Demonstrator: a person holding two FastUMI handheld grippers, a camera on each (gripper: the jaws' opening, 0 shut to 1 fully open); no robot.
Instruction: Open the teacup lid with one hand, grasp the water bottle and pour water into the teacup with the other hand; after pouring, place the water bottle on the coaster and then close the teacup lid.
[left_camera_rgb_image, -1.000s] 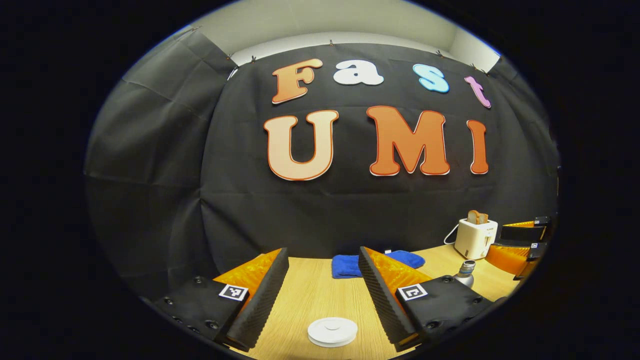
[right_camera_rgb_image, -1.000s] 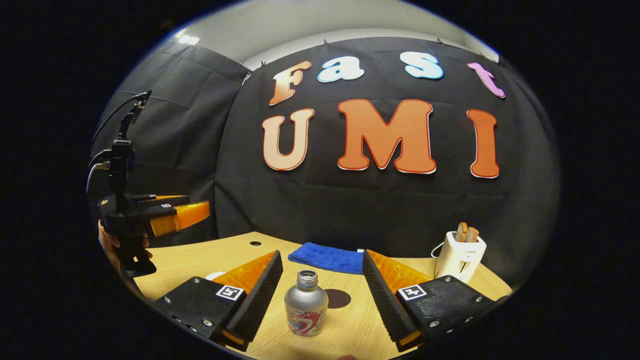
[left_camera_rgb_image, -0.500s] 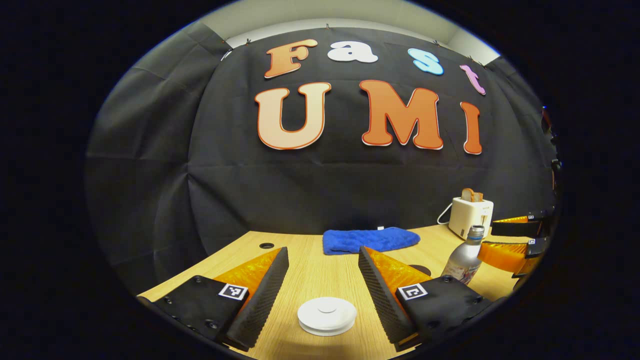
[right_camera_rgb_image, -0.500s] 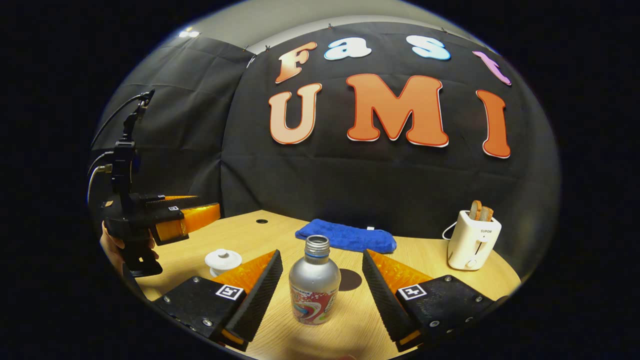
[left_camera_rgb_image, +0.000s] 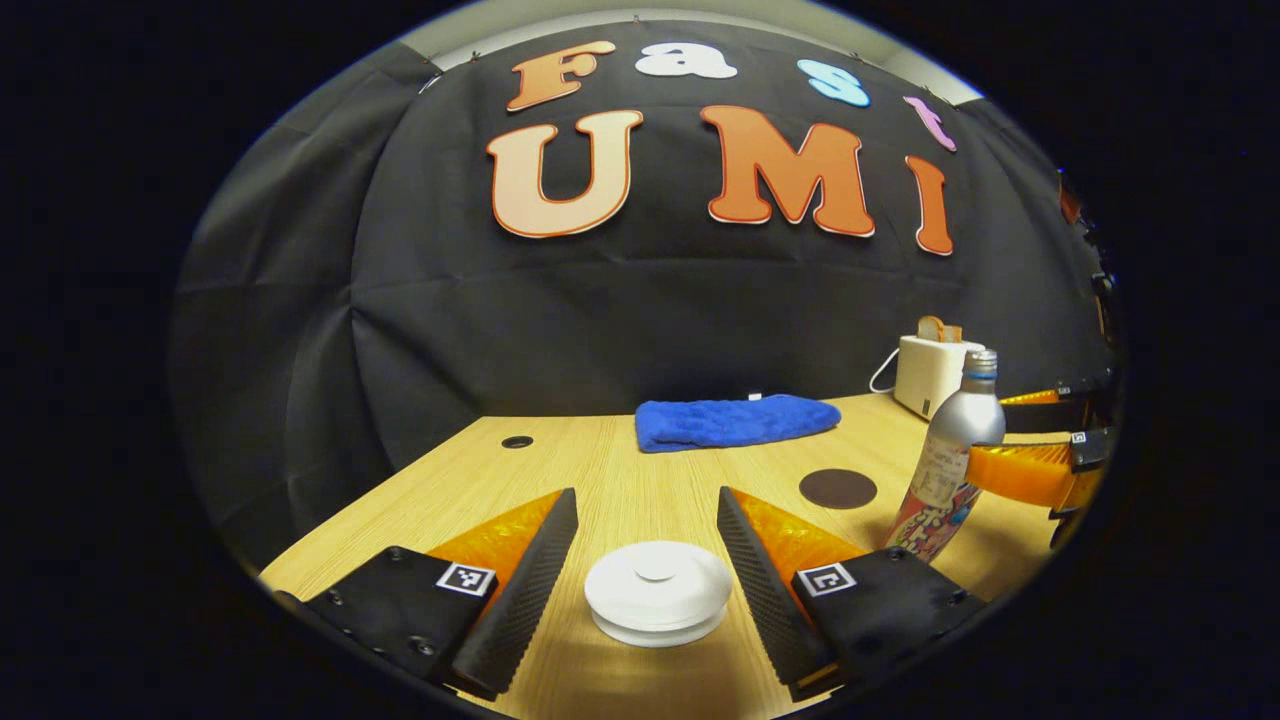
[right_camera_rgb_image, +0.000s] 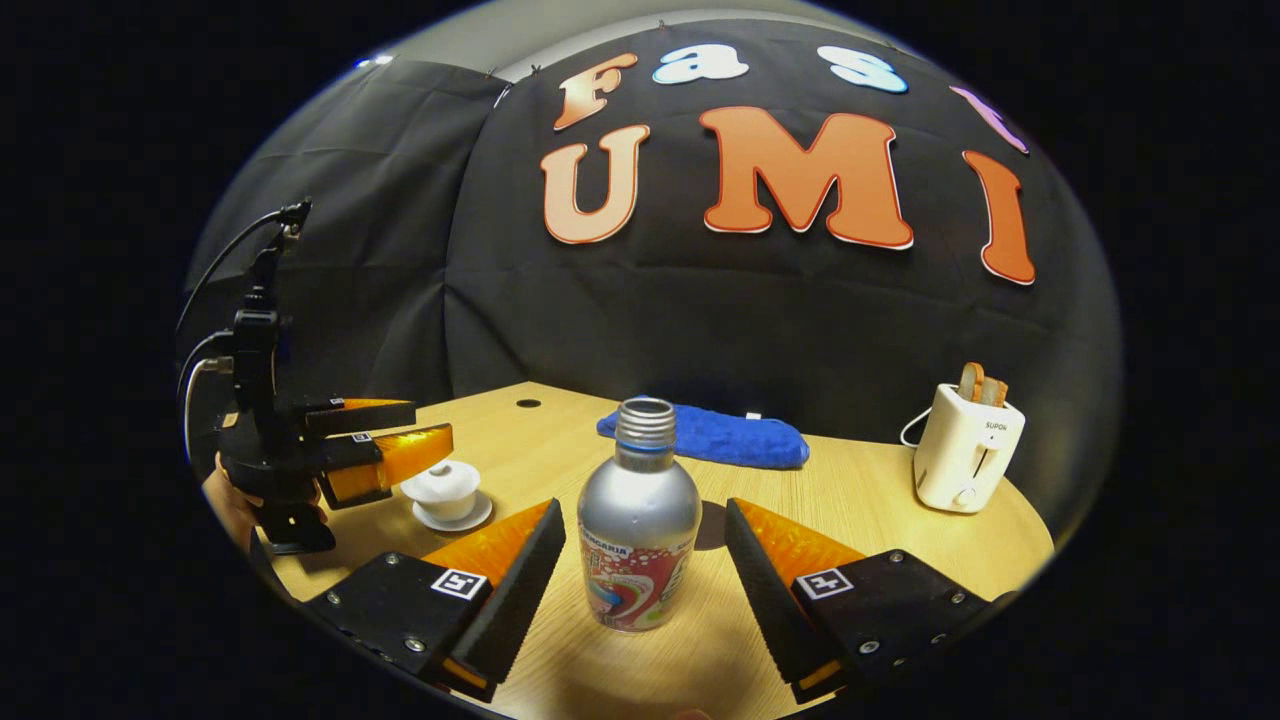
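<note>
A white teacup with its lid (left_camera_rgb_image: 657, 592) on sits low between the fingers of my left gripper (left_camera_rgb_image: 646, 496), which is open and not touching it. In the right gripper view the same teacup (right_camera_rgb_image: 445, 490) stands on a saucer under the left gripper's fingers (right_camera_rgb_image: 385, 462). A silver water bottle (right_camera_rgb_image: 638, 530), uncapped and upright, stands between the fingers of my open right gripper (right_camera_rgb_image: 643, 505), with gaps on both sides. The left gripper view has the bottle (left_camera_rgb_image: 945, 465) at the right beside a right gripper finger (left_camera_rgb_image: 1025, 472). A dark round coaster (left_camera_rgb_image: 838, 488) lies behind.
A folded blue cloth (left_camera_rgb_image: 735, 422) lies at the back of the wooden table (left_camera_rgb_image: 600, 470). A white toaster (right_camera_rgb_image: 965, 445) with toast stands at the back right. A hand (right_camera_rgb_image: 225, 505) holds the left gripper at the table's left.
Both grippers have come down and forward. The teacup lid now lies deeper between the left fingers, and the bottle stands larger and deeper between the right fingers.
</note>
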